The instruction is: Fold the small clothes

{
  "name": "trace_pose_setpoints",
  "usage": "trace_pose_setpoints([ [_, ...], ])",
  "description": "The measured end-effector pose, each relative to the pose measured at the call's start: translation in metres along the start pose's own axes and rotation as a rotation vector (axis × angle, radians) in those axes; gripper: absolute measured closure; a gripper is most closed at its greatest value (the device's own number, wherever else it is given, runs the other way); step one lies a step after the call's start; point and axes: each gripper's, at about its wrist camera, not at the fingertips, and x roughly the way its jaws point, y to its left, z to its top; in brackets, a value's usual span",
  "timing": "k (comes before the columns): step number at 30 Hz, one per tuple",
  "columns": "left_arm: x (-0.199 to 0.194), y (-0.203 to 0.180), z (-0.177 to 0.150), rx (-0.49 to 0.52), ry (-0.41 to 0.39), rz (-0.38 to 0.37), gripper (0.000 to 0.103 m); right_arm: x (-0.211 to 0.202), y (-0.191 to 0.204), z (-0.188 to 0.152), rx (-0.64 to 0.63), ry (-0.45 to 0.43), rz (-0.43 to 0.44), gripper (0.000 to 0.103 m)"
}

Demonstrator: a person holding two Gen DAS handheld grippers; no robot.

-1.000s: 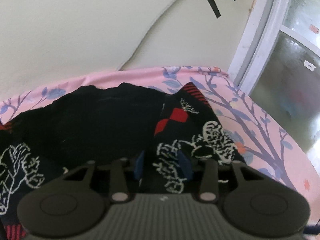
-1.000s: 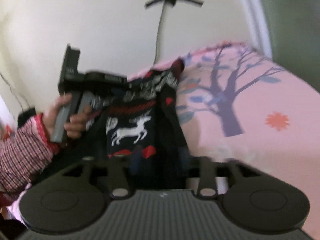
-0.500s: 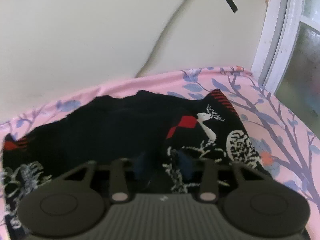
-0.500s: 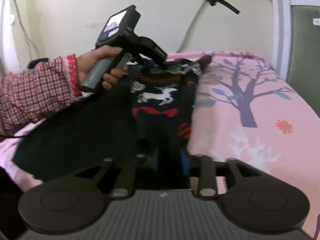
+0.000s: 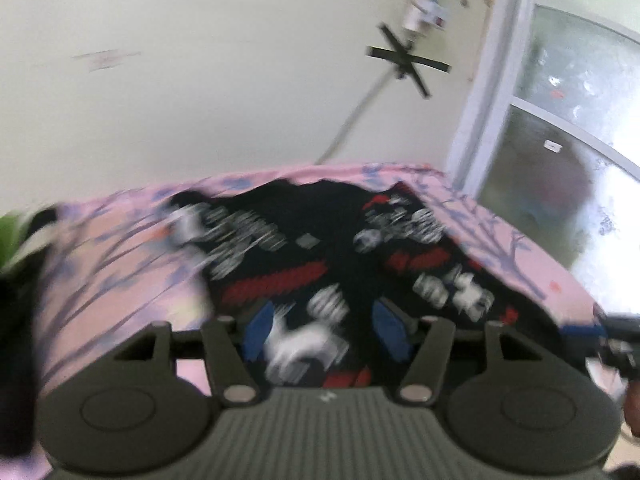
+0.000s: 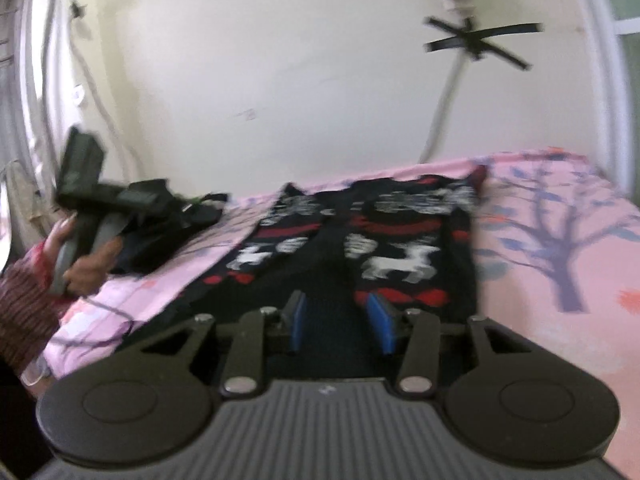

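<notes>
Lying flat on the pink bedsheet [image 6: 560, 320], the sweater [image 6: 400, 248] is dark, black or navy, with white reindeer, white blotchy motifs and red bands. Right wrist view shows two patterned panels side by side with a plain dark strip between them, each carrying a white deer above red shapes. Far edge sits close to the wall [image 6: 280, 80], near edge runs under the right gripper [image 6: 340, 322].

Right gripper: jaws spread wide, blue pads [image 6: 298, 320] apart with only dark fabric visible in the gap; nothing is pinched. Can't tell if the fingertips touch the cloth.

Left gripper [image 5: 326, 330]: jaws also wide, blue pads [image 5: 258, 330] well apart, sweater pattern showing between them. Its view is heavily motion-blurred, so the print smears into streaks; red bands and white patches are readable, detail isn't. Contact with fabric can't be judged.

In the right wrist view the left hand [image 6: 80, 264] grips the left gripper's handle off to the left of the sweater, above the sheet's edge, next to a dark bundle [image 6: 160, 232] on the bed. Sheet has a purple tree print [image 6: 560, 240]. Window frame [image 5: 480, 120] on the right in the left wrist view.
</notes>
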Motion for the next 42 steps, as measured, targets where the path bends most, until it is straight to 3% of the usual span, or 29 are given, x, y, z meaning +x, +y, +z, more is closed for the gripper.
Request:
trace_pose_setpoints([
  [6,-0.079,0.027,-0.067,-0.133,-0.041,0.091,0.046,0.074,0.064,0.016,-0.215,0.097,0.175,0.059],
  [9,-0.117,0.026,-0.093,-0.131,-0.075,0.158,0.045,0.112,0.099,0.014,-0.329,0.173,0.249,0.047],
  [11,-0.14,0.026,-0.108,-0.127,-0.092,0.192,0.041,0.129,0.119,0.009,-0.402,0.206,0.3,0.047],
  [13,-0.158,0.028,-0.12,-0.149,-0.101,0.214,0.035,0.146,0.134,0.0,-0.49,0.239,0.291,0.064],
  [14,-0.163,0.029,-0.125,-0.165,-0.102,0.217,0.035,0.154,0.14,-0.005,-0.542,0.251,0.253,0.086],
  [15,-0.166,0.03,-0.127,-0.179,-0.102,0.217,0.035,0.157,0.142,-0.006,-0.573,0.232,0.221,0.098],
  [18,-0.168,0.03,-0.13,-0.204,-0.114,0.185,0.035,0.154,0.13,0.005,-0.457,0.254,0.227,0.099],
  [20,-0.158,0.029,-0.125,-0.216,-0.11,0.112,0.035,0.145,0.13,-0.006,-0.475,0.265,0.219,0.097],
  [22,-0.139,0.025,-0.117,-0.213,-0.077,0.064,0.031,0.132,0.127,-0.009,-0.458,0.275,0.241,0.091],
  [24,-0.116,0.018,-0.111,-0.202,-0.016,0.037,0.031,0.103,0.104,0.004,-0.361,0.219,0.251,0.071],
  [27,-0.086,0.008,-0.111,-0.181,0.078,0.006,0.031,0.044,0.051,0.019,-0.197,0.081,0.122,0.07],
  [30,-0.067,0.002,-0.118,-0.188,0.148,-0.033,0.031,-0.013,-0.006,0.009,-0.05,0.051,-0.036,0.064],
  [33,-0.06,-0.004,-0.123,-0.201,0.175,-0.068,0.037,-0.052,-0.04,-0.016,0.052,0.072,-0.151,0.051],
  [35,-0.056,-0.007,-0.125,-0.218,0.192,-0.07,0.059,-0.065,-0.051,-0.035,0.101,0.094,-0.173,0.051],
  [37,-0.052,-0.014,-0.126,-0.211,0.201,-0.019,0.094,-0.069,-0.053,-0.052,0.121,0.118,-0.161,0.053],
  [38,-0.053,-0.015,-0.127,-0.218,0.206,-0.006,0.094,-0.067,-0.051,-0.06,0.12,0.13,-0.145,0.071],
  [39,-0.055,-0.016,-0.127,-0.234,0.208,-0.004,0.095,-0.067,-0.049,-0.066,0.109,0.124,-0.152,0.096],
  [42,-0.079,-0.025,-0.131,-0.195,0.199,0.042,0.096,-0.077,-0.049,-0.067,0.11,0.098,-0.187,0.1],
])
